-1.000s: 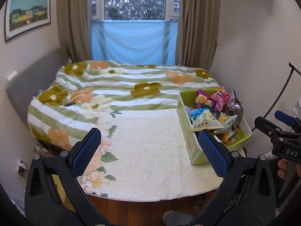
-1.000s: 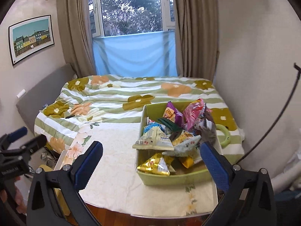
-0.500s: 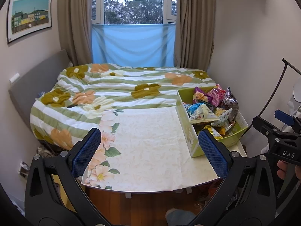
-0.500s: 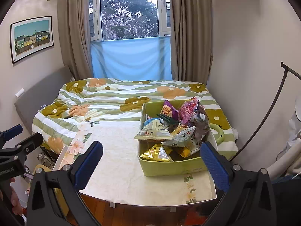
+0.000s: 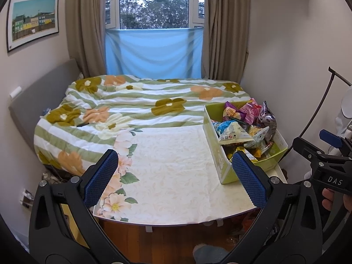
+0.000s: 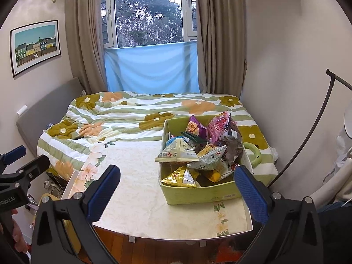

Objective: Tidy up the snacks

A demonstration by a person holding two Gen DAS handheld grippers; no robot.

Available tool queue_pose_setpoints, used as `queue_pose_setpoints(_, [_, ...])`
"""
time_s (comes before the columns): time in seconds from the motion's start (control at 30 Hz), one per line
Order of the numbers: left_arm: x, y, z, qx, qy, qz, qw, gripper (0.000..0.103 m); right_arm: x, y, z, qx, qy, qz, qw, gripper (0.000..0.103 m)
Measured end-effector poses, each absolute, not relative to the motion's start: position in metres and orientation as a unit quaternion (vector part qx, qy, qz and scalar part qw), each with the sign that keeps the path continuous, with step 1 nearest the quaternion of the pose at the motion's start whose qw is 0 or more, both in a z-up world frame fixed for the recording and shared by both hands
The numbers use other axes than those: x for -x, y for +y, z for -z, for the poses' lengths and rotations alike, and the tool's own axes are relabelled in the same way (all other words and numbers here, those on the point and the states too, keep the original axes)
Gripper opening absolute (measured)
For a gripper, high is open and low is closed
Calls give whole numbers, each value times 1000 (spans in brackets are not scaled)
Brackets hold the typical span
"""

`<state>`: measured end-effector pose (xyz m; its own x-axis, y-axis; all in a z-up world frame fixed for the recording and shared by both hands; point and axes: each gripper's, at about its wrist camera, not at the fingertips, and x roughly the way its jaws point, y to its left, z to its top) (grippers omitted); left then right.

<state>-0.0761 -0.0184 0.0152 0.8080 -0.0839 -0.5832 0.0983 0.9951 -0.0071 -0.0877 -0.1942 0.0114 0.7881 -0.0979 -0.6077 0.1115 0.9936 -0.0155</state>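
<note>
Snack box (image 6: 198,194): green cardboard, open-topped, standing on the right part of the table (image 6: 140,189) just before the bed (image 6: 132,114). Judged light but bulky; walls stiff enough to pinch at the rim, likely to flex if lifted full.
Snack heap (image 6: 198,147): loose packets piled above the rim, leaning on one another; pulling one may shift its neighbours.
Purple-grey bag (image 6: 233,143): largest, upright at the right side; glossy film, probably slippery and air-filled; take by the crimped top seam.
White triangular packets (image 6: 176,153): two, lying on top; light, crushable; pinch a sealed corner.
Gold packet (image 6: 180,177): lowest, near the front wall; foil, slick; grip along an edge seam.
Left gripper (image 5: 176,177): jaws spread wide, empty, over the table left of the box.
Right gripper (image 6: 177,188): jaws spread wide, empty, facing the box's front.
</note>
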Motion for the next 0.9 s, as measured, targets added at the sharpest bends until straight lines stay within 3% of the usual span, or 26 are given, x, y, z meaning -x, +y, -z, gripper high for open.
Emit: queue_pose_setpoints(0.9, [79,-23,-16,-12,298,45,953,103,89,-197,-8,-14,324,58,944,103])
